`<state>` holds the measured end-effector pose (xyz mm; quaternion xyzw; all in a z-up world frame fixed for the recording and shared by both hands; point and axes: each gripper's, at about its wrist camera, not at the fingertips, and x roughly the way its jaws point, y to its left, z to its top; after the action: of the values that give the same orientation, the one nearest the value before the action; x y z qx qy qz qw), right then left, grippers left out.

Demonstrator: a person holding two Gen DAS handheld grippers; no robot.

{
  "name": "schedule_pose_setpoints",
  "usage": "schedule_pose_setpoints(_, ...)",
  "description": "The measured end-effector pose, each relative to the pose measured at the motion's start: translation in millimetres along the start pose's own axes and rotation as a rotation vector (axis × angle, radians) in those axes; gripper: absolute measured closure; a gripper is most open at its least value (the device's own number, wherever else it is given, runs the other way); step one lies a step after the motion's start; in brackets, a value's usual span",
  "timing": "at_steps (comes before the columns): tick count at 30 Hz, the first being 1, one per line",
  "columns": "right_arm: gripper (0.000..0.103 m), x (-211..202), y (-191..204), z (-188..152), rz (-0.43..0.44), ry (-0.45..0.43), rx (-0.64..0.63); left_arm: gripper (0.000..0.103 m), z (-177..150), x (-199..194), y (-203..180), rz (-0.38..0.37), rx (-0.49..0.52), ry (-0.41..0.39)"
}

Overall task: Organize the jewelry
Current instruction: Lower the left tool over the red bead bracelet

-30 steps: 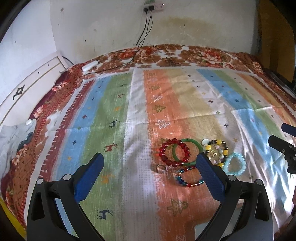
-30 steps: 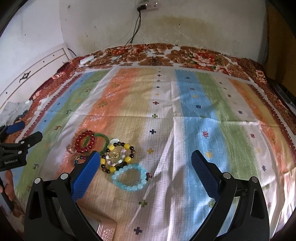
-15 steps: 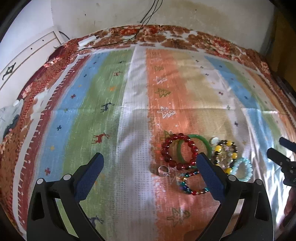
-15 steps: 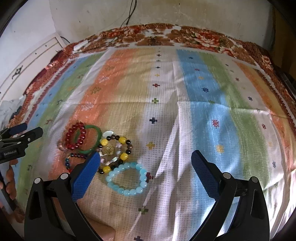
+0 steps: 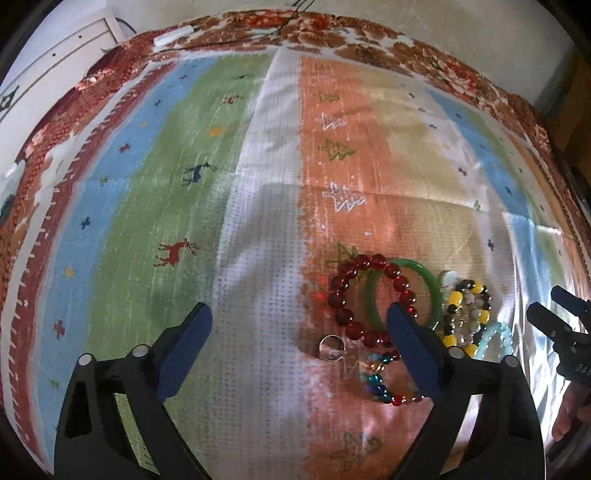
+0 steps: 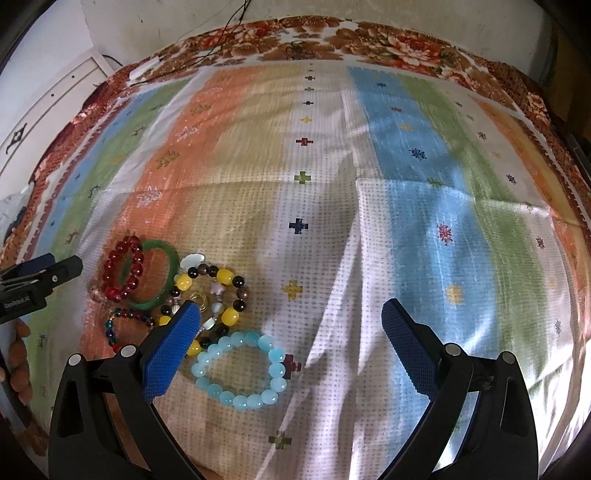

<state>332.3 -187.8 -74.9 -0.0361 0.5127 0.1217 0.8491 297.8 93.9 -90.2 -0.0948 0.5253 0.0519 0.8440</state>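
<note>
No writing was legible. The left hand-held gripper [image 5: 297, 323], jaws spread but just narrowing, held nothing; the red bead bracelet [image 5: 369, 299] lay beside its right finger. The right hand-held gripper [image 6: 290, 319] stood spread, empty.

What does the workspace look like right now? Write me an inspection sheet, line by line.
Surface: striped patterned cloth spread over a floral bedspread, creased.
Job's things: red bead bracelet overlapping a green bangle; yellow-and-dark bead bracelet; pale blue bead bracelet; multicoloured bead strand; small ring. All clustered together on the cloth.
Clutter: nothing seen on the cloth besides the jewelry.
Grippers: left gripper jaws open, just closing slightly, nothing between them; right gripper jaws open, empty, above the pale blue bracelet.
Cables: dark cable along the far bed edge.
Surroundings: white wall, white panel at left.
</note>
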Motion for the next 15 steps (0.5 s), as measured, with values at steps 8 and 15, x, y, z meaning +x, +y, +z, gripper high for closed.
schedule_pose_setpoints(8, 0.004, 18, -2, 4, -0.012, 0.037, 0.000, 0.015, 7, 7, -3, 0.010, 0.029, 0.002)
schedule_pose_setpoints(15, 0.004, 33, -4, 8, -0.038, 0.064, -0.003, 0.021, 8, 16, -10, 0.009, 0.059, 0.019)
